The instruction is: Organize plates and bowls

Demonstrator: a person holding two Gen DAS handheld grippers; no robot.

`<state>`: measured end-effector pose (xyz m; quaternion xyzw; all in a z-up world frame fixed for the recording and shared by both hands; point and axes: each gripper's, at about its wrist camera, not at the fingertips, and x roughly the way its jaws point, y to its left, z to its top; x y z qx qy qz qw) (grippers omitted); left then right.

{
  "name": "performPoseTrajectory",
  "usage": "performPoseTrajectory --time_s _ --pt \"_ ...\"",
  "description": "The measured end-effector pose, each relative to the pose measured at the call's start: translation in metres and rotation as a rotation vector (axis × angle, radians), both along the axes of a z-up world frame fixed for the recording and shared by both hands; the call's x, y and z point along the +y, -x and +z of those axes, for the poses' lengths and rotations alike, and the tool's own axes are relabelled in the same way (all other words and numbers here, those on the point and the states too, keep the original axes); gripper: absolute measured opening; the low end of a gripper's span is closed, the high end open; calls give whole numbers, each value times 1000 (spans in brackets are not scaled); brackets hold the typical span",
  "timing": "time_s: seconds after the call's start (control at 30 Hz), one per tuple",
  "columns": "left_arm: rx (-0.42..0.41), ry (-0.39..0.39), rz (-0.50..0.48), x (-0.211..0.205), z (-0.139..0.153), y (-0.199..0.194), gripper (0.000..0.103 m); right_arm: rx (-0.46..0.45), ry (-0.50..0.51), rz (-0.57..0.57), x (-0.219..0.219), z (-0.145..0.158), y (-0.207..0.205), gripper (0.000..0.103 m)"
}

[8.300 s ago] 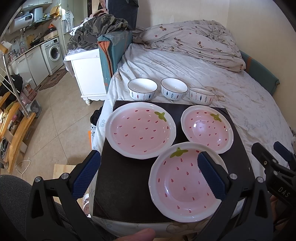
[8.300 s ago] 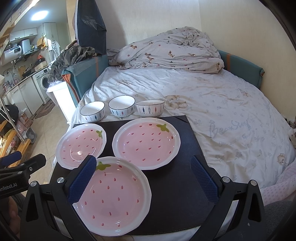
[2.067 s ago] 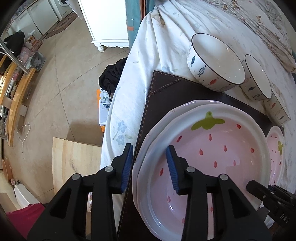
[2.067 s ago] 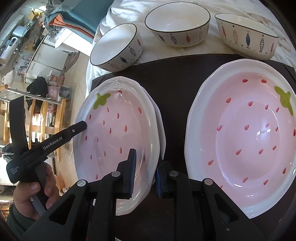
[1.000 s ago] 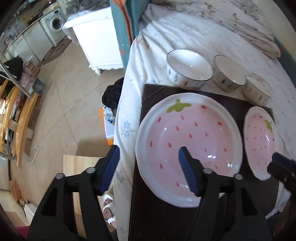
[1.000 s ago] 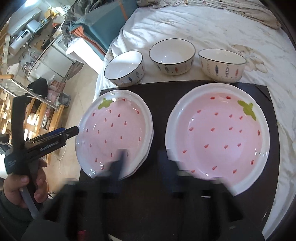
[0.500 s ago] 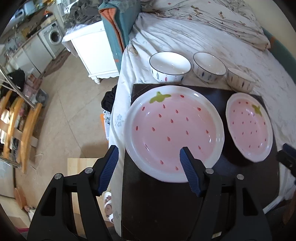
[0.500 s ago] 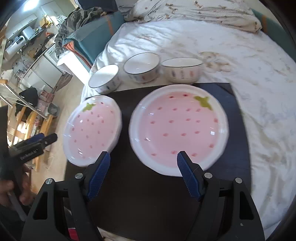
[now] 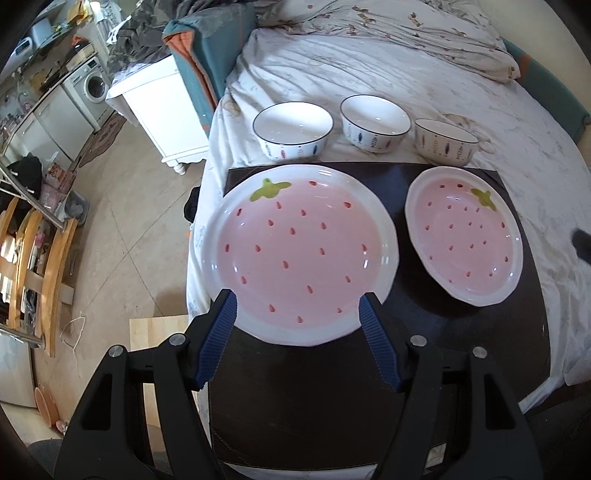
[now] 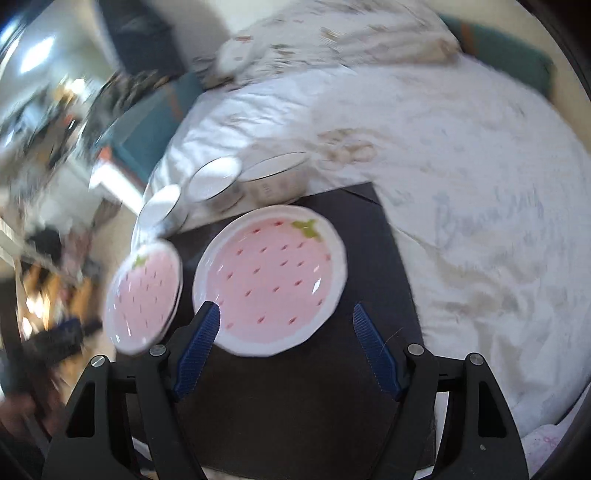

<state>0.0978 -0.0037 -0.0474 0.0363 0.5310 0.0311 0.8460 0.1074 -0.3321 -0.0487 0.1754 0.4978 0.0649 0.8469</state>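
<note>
Both the left gripper & right gripper gape wide, holding nothing; lone glossy pink strawberry-print ceramic plate right of the pink plate stack could slip or chip if pinched shallowly on its slick rim

A lived-in home, a bedroom opening onto a laundry and kitchen corner. A bed with a wrinkled white printed sheet fills the upper right of the left wrist view, a rumpled duvet bunched at its far end. At upper left stand a washing machine, white cabinets and a white nightstand. Beige tiled floor spreads below, with a wooden rack at the left edge.
</note>
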Motion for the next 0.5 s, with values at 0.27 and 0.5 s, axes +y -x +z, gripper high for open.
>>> performPoseTrajectory --time_s 0.27,0.5 --pt "17 26 12 -5 -4 2 65 206 -77 50 -17 -67 -62 37" --pt "35 30 46 -6 -15 -2 65 327 -147 41 -11 -113 -85 26"
